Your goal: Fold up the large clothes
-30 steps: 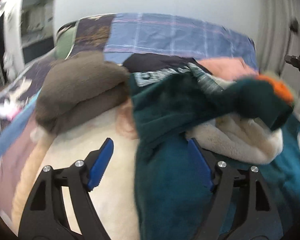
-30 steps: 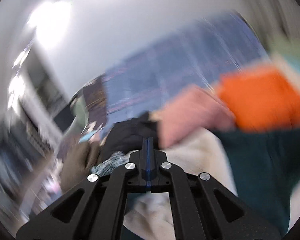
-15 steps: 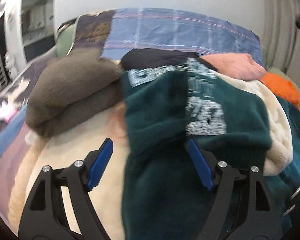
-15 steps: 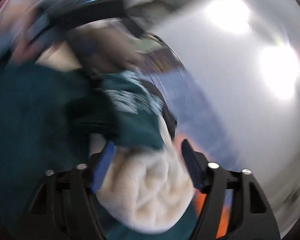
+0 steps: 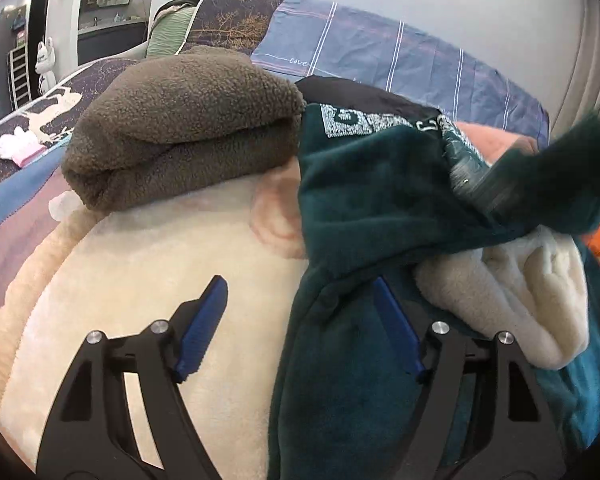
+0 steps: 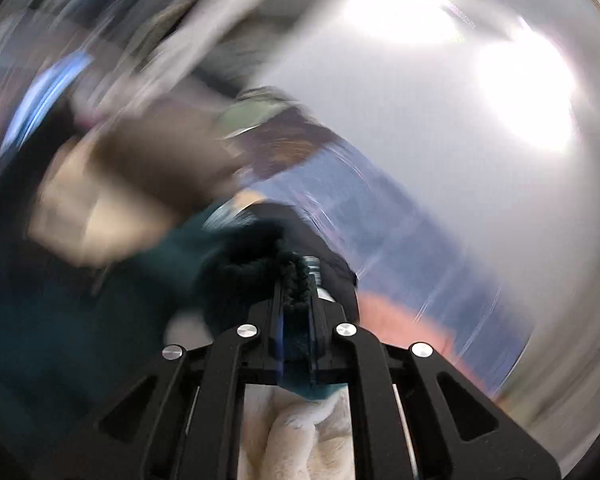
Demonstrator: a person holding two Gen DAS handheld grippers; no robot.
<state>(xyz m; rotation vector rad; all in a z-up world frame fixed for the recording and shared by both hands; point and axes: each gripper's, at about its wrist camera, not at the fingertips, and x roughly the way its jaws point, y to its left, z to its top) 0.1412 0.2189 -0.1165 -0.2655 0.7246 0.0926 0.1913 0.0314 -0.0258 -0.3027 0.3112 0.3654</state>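
Observation:
A dark green fleece garment [image 5: 360,360] with a white print and cream lining [image 5: 520,300] lies heaped on the bed. My left gripper [image 5: 300,282] hovers low over it, jaws wide and closing slightly. The garment's left edge sits between the fingers against the right pad, and cream fleece [image 5: 140,280] shows under the left one. My right gripper [image 6: 296,280] is closing and pinches a bunched fold of the green garment [image 6: 80,340]. That fold appears blurred and raised at the right of the left wrist view. The right wrist view is heavily smeared.
A folded brown fleece [image 5: 188,120] rests on the cream fleece behind my left gripper. Black [image 5: 352,96], peach [image 5: 496,140] and orange [image 5: 598,236] clothes lie further back. A blue plaid pillow [image 5: 380,52] stands against the wall.
The right gripper opened around the green garment's folded edge, then shut on it and lifted it rightward. The printed panel flattened, then got pulled up. The left gripper sank a little toward the pile.

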